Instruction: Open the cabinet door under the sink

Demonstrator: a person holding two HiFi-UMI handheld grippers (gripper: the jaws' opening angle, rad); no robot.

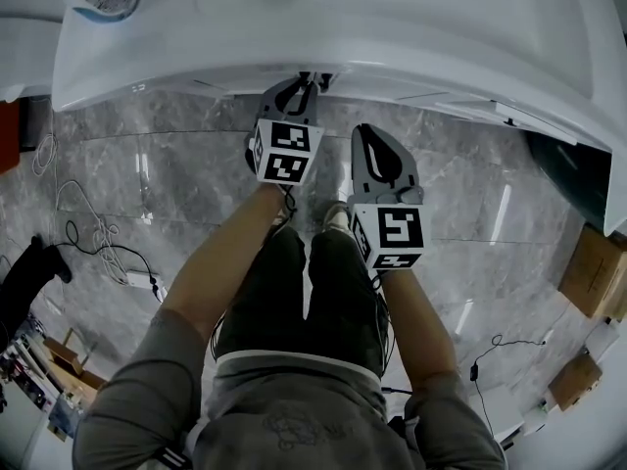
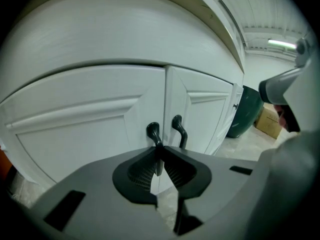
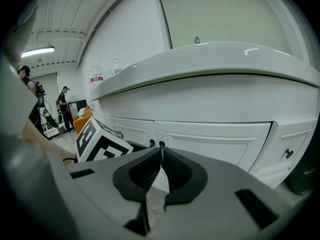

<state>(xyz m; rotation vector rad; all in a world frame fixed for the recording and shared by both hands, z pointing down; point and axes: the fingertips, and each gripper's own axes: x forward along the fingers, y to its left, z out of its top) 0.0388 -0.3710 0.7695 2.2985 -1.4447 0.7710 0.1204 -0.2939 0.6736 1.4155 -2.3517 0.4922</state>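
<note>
Under the white sink counter (image 1: 411,37), two white cabinet doors meet at a middle seam. The left door (image 2: 85,126) carries a black handle (image 2: 153,132); the right door (image 2: 207,111) has its own black handle (image 2: 178,128). My left gripper (image 2: 159,156) reaches under the counter edge and is shut on the left door's handle, whose lower end is pinched between the pads. In the head view the left gripper (image 1: 299,91) has its tips hidden beneath the counter. My right gripper (image 3: 161,156) hangs shut and empty, short of the doors (image 3: 215,144), to the right of the left gripper.
A dark green bin (image 2: 247,111) and a cardboard box (image 2: 270,121) stand right of the cabinet. Cables (image 1: 98,243) trail over the grey marble floor at left. More boxes (image 1: 593,272) sit at right. People (image 3: 64,109) stand far off to the left.
</note>
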